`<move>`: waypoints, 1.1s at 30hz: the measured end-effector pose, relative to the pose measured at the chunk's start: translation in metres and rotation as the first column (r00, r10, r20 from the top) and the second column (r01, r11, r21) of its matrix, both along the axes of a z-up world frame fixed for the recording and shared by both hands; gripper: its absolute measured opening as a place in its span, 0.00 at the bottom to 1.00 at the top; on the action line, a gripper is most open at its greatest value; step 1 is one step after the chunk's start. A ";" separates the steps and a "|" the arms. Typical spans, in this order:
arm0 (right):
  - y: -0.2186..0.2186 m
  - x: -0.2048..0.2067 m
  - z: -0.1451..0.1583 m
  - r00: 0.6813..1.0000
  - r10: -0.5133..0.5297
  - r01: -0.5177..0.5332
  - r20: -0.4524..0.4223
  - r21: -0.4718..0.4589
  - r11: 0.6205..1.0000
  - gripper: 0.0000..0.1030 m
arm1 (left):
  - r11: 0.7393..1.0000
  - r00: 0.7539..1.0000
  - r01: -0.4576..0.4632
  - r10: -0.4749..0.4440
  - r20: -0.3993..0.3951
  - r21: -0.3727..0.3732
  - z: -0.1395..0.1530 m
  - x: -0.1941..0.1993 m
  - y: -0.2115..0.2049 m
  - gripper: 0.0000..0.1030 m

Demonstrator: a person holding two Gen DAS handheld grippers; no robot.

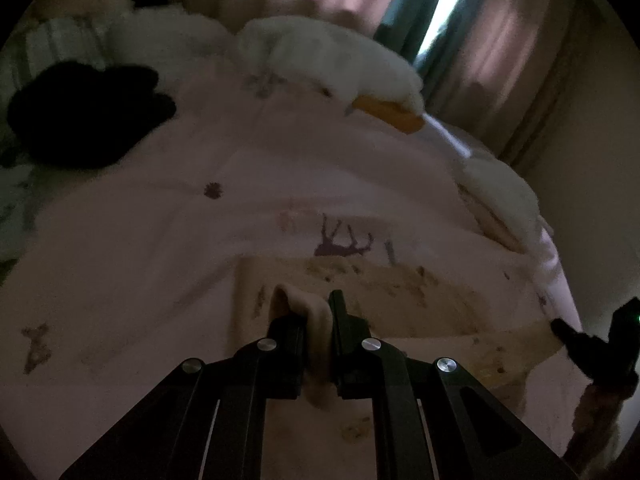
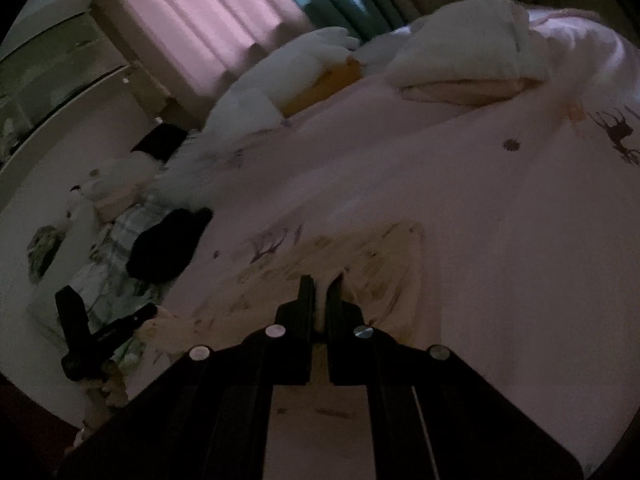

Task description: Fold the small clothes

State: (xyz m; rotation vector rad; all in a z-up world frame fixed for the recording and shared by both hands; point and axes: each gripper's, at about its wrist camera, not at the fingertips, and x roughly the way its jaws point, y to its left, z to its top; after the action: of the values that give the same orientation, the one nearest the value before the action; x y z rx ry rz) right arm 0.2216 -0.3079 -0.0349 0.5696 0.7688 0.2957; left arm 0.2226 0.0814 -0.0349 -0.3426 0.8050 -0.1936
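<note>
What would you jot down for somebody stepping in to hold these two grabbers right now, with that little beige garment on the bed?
Left gripper: shut on a bunched edge of the beige garment.
Right gripper: shut on another edge of the same garment, thin cloth between its fingers.
Things: the garment lies on the pink bedspread, stretched between the two grippers. A black garment lies farther back on the bed, beside a white duck toy.
Done: both edges are gripped.
Left: probably carry the held edge across to make the fold, let go, smooth it, then see to the black garment. The room is dim, so fine detail is unclear.
</note>
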 end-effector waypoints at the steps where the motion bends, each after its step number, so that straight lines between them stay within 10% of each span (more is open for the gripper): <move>1: -0.002 0.008 -0.004 1.000 -0.008 0.008 -0.011 0.000 1.000 0.06 | 1.000 1.000 -0.004 0.004 -0.013 -0.003 -0.005 0.008 0.000 0.10; 9: -0.007 0.055 -0.035 0.992 -0.061 0.055 -0.113 -0.056 0.997 0.06 | 1.000 0.990 -0.021 0.024 -0.142 0.019 -0.054 0.058 -0.011 0.10; 16: 0.001 0.062 -0.034 0.986 -0.084 0.058 -0.143 -0.173 0.983 0.12 | 0.992 0.988 0.007 0.012 -0.154 0.125 -0.036 0.052 -0.019 0.10; 22: 0.002 0.047 0.000 0.995 -0.071 0.052 -0.071 -0.239 0.970 0.35 | 0.967 0.996 -0.080 0.084 -0.009 0.243 0.013 0.029 -0.006 0.44; 26: 0.005 0.029 0.026 0.999 -0.026 0.020 -0.018 -0.252 0.968 0.25 | 0.981 1.000 -0.007 0.009 -0.012 0.194 0.031 0.007 -0.002 0.16; 33: 0.034 0.012 0.019 0.996 0.066 -0.079 -0.054 -0.327 0.942 0.10 | 0.965 0.996 0.088 -0.077 -0.055 0.247 0.011 -0.023 -0.032 0.04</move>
State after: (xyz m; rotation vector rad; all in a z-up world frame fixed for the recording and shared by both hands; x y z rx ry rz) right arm 0.2335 -0.2743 -0.0155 0.2320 0.8600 0.2169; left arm 0.2000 0.0496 -0.0242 -0.0763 0.8780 -0.1607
